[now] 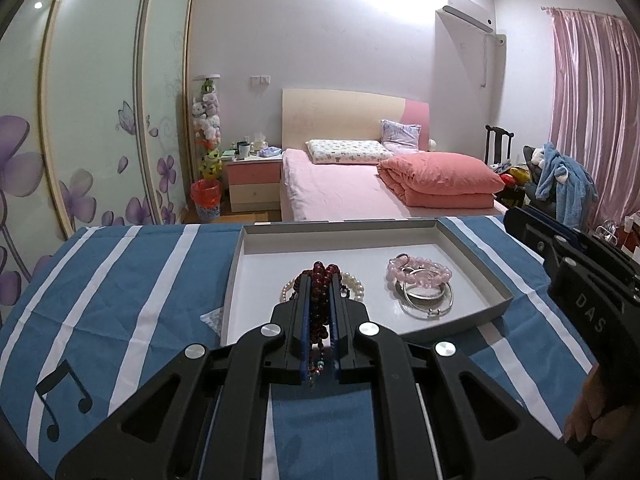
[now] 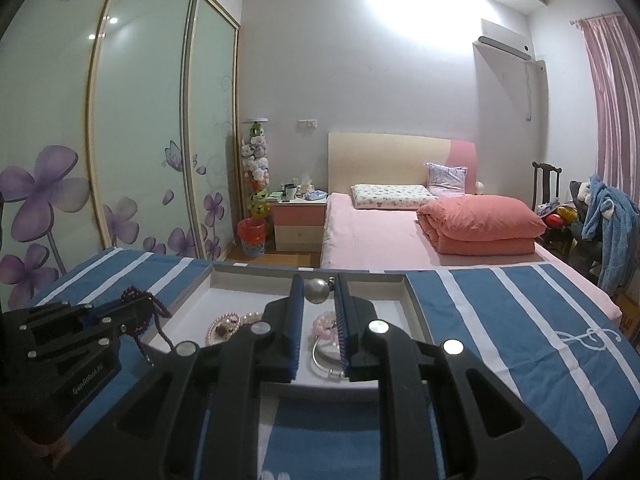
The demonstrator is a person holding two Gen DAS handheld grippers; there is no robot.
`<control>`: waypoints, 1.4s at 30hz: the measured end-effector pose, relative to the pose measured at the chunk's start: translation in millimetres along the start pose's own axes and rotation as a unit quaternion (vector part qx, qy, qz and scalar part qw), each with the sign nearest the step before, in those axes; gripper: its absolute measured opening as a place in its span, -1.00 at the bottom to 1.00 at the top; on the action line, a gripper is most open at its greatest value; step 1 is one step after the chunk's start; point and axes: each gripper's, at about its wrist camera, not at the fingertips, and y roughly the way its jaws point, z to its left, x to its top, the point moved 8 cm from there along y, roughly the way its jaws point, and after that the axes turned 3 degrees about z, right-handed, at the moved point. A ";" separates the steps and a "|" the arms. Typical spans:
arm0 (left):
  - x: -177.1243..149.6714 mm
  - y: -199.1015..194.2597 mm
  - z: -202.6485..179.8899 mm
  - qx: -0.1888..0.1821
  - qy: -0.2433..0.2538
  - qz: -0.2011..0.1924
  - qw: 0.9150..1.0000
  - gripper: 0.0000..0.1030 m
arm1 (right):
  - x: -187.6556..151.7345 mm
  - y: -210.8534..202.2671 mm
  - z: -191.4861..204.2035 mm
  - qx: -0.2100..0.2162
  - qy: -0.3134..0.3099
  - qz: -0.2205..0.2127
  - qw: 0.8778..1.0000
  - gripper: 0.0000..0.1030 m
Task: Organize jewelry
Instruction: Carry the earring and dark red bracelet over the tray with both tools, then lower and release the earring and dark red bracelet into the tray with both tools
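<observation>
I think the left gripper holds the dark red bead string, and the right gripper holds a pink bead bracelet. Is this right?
Not quite. The left gripper does hold the dark red bead string, but the right gripper holds a silver ball; the right wrist view shows it. The pink bead bracelet lies in the tray.

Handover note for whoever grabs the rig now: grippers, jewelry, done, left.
Left hand-held gripper: shut on the dark red bead strand, raised over the tray.
Right hand-held gripper: shut on a silver ball piece, above the tray.
In the tray: pearl bracelet, pink bead bracelet, silver bangles.
Done: three pieces lie in the tray.
Left: place both held pieces.
</observation>
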 end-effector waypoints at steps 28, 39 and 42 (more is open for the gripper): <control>56.1 55.0 4.7 -0.050 -0.014 -0.010 0.999 -0.83 | 4.3 106.7 -23.3 0.019 0.068 0.067 0.995 -0.69; 37.7 85.7 4.0 -0.054 -0.022 0.034 0.998 -0.83 | -6.8 119.5 -16.4 0.027 0.060 0.086 0.994 -0.69; 31.8 90.9 5.3 -0.051 -0.023 0.047 0.997 -0.83 | -9.9 123.1 -15.3 0.029 0.059 0.094 0.993 -0.67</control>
